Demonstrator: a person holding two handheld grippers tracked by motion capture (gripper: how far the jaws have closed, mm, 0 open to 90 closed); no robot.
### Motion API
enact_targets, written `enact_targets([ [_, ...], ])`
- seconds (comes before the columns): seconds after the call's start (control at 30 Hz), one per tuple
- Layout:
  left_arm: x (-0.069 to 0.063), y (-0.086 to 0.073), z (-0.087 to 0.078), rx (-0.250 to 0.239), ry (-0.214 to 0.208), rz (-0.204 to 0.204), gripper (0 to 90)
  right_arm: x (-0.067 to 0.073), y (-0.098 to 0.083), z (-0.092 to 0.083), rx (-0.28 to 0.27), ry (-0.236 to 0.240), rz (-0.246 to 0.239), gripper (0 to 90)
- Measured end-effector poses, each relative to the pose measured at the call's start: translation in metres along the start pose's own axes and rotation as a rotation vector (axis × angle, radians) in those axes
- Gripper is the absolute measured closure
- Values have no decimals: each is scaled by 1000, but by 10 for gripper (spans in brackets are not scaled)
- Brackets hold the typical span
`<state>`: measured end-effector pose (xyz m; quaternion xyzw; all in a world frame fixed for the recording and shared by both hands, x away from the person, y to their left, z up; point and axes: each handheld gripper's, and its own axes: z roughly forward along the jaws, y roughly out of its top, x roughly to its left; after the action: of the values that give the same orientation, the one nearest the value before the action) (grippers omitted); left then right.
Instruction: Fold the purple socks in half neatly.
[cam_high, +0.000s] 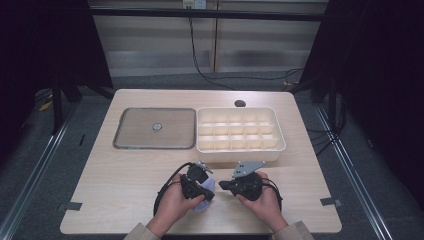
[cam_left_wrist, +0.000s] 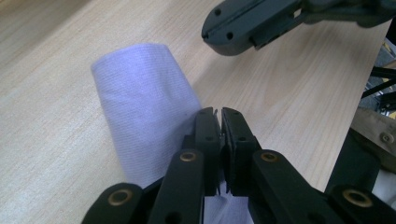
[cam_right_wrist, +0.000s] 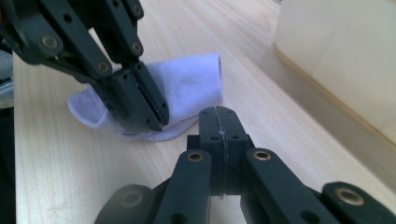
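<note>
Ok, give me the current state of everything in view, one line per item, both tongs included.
Left tongs: shut on the white cloth, pinching its edge.
Right tongs: shut, holding nothing, beside the cloth.
White cloth: loosely rolled, lying on the table.
Divided tray: open, every compartment looks empty.
Flat metal tray: on the table left of the divided tray, a small round piece at its centre.
Table: wooden, bare at the front apart from the cloth.

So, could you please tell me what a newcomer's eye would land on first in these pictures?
Probably the pale lilac cloth near the front edge of the wooden table, pinched at its edge by the left tongs. Next, the right tongs, shut on nothing, just beside it. Behind them sit a cream compartment tray and, to its left, a flat metal tray.
</note>
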<state>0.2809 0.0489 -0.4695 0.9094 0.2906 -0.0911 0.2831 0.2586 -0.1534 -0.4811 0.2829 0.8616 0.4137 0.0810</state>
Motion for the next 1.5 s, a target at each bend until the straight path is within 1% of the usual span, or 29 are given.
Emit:
enact_targets([
  [0.03, 0, 0, 0, -2, 1, 0, 861, 0, 0, -1, -4, -3, 1, 900],
  [0.07, 0, 0, 0, 0, 0, -1, 860, 0, 1, -2, -12, 6, 14, 900],
  [0.2, 0, 0, 0, 1, 0, -3, 860, -1, 9, -2, -33, 5, 6, 900],
  [0.33, 1, -1, 1, -12, -14, -12, 858, 1, 16, 2, -39, 8, -5, 900],
  [0.43, 3, -3, 1, -29, -36, -31, 858, 2, 20, 6, -38, 19, -13, 900],
  [0.47, 4, -3, 0, -23, -34, -23, 858, 3, 21, 7, -36, 20, -12, 900],
  [0.5, 4, -3, 0, -28, -37, -24, 858, 3, 23, 10, -30, 22, -21, 900],
  [0.67, 5, -5, 0, -41, -49, -36, 850, 5, 30, 21, -23, 48, -27, 900],
  [0.7, 5, -5, 0, -45, -48, -37, 847, 5, 32, 24, -19, 49, -37, 900],
  [0.73, 4, -5, 0, -54, -46, -41, 845, 5, 33, 28, -3, 57, -36, 900],
  [0.77, 4, -6, 0, -52, -45, -40, 841, 5, 33, 31, 6, 59, -35, 900],
  [0.8, 5, -6, -2, -46, -38, -27, 840, 4, 33, 34, 15, 60, -46, 900],
  [0.83, 6, -7, -1, -61, -42, -31, 840, 3, 32, 38, 21, 62, -27, 900],
  [0.9, 5, -8, -2, -73, -40, -42, 840, 1, 31, 42, 24, 72, -17, 900],
  [0.93, 7, -9, -2, -69, -40, -29, 839, 1, 30, 44, 30, 75, -11, 900],
  [0.97, 6, -9, -3, -78, -40, -45, 833, 1, 30, 44, 31, 73, -13, 900],
  [1.0, 7, -10, -3, -93, -56, -56, 820, 0, 30, 45, 30, 74, -12, 900],
  [1.07, 8, -10, -6, -104, -67, -65, 782, 0, 31, 44, 24, 75, -21, 900],
  [1.1, 8, -10, -8, -104, -64, -64, 773, 0, 31, 44, 23, 76, -21, 900],
  [1.13, 7, -10, -10, -125, -63, -82, 763, 1, 31, 44, 25, 75, -23, 900],
  [1.17, 7, -10, -13, -123, -60, -73, 750, 1, 32, 44, 25, 75, -29, 900],
  [1.23, 7, -10, -20, -146, -63, -77, 733, 1, 32, 45, 21, 79, -34, 900],
  [1.27, 7, -10, -24, -139, -47, -67, 729, 1, 32, 45, 20, 78, -34, 900],
  [1.3, 6, -10, -28, -148, -42, -70, 725, 1, 32, 45, 22, 80, -29, 898],
  [1.33, 6, -10, -31, -146, -36, -66, 726, 1, 32, 45, 19, 79, -34, 897],
  [1.37, 7, -10, -34, -138, -31, -48, 725, 1, 32, 45, 18, 79, -33, 897],
  [1.4, 5, -11, -35, -143, -24, -63, 726, 1, 32, 45, 17, 79, -33, 897],
  [1.43, 7, -12, -38, -114, -4, -41, 730, 1, 32, 45, 16, 77, -35, 896],
  [1.5, 9, -14, -37, -90, 6, -40, 737, 1, 31, 44, 16, 78, -32, 896],
])
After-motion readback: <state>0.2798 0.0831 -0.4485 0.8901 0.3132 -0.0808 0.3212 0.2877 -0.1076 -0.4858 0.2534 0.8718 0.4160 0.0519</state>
